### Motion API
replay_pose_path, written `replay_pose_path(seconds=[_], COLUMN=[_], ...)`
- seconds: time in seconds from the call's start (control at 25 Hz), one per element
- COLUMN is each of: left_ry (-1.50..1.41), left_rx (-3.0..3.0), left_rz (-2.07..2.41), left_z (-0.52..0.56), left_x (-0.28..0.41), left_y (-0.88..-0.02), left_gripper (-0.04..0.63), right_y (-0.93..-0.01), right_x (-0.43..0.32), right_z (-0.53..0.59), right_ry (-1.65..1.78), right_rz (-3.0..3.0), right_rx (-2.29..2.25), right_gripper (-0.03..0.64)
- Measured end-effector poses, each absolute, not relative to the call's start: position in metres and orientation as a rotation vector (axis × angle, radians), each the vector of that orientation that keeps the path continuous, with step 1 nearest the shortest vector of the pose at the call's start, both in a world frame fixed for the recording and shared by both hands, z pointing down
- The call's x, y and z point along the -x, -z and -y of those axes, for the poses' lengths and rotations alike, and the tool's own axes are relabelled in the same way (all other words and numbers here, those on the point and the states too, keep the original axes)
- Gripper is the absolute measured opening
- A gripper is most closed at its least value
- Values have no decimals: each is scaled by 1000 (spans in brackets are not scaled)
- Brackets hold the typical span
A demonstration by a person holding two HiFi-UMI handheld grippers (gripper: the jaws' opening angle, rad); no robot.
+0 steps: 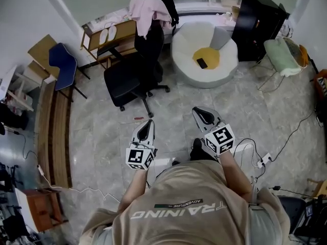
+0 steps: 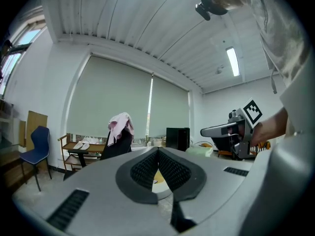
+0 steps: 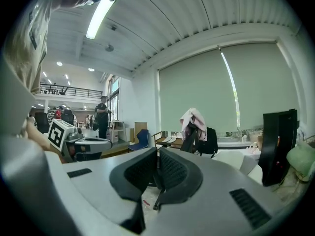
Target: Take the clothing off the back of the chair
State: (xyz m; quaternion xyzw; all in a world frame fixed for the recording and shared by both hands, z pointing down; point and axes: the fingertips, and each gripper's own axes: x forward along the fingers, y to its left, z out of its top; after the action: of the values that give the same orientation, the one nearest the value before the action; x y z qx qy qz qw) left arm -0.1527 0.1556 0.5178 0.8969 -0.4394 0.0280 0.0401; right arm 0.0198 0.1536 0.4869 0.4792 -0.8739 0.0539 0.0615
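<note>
Both my jaws are clenched and empty, on the left gripper (image 1: 147, 123) and the right gripper (image 1: 200, 111) alike. The pale pink cloth garment (image 1: 146, 9) lies draped over the backrest top of the black swivel office chair (image 1: 127, 75), well apart from me and straight ahead. Its length hangs downward. The left gripper stands more squarely in line with it, so I judge that one nearer

To us the clothing (image 1: 145, 9) looks like soft, matt pink cloth; the chair (image 1: 134, 73) is matt black fabric, the floor (image 1: 173, 116) glossy marbled tile, and the rack (image 1: 125, 32) pale wood.
</note>
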Motion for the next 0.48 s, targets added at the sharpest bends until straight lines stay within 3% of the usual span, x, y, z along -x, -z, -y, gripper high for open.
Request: replay_pose_path(seconds=[0.48], left_ry=[-97], left_rx=[-2724], left_rz=[1428], left_z=[-59], left_x=[121], left_y=[-512], left_gripper=[12], right_y=[-489], right_x=[-49], right_z=[-47], right_ry=[-145], right_rz=[2697], right_rx=[-1387], right_gripper=[38])
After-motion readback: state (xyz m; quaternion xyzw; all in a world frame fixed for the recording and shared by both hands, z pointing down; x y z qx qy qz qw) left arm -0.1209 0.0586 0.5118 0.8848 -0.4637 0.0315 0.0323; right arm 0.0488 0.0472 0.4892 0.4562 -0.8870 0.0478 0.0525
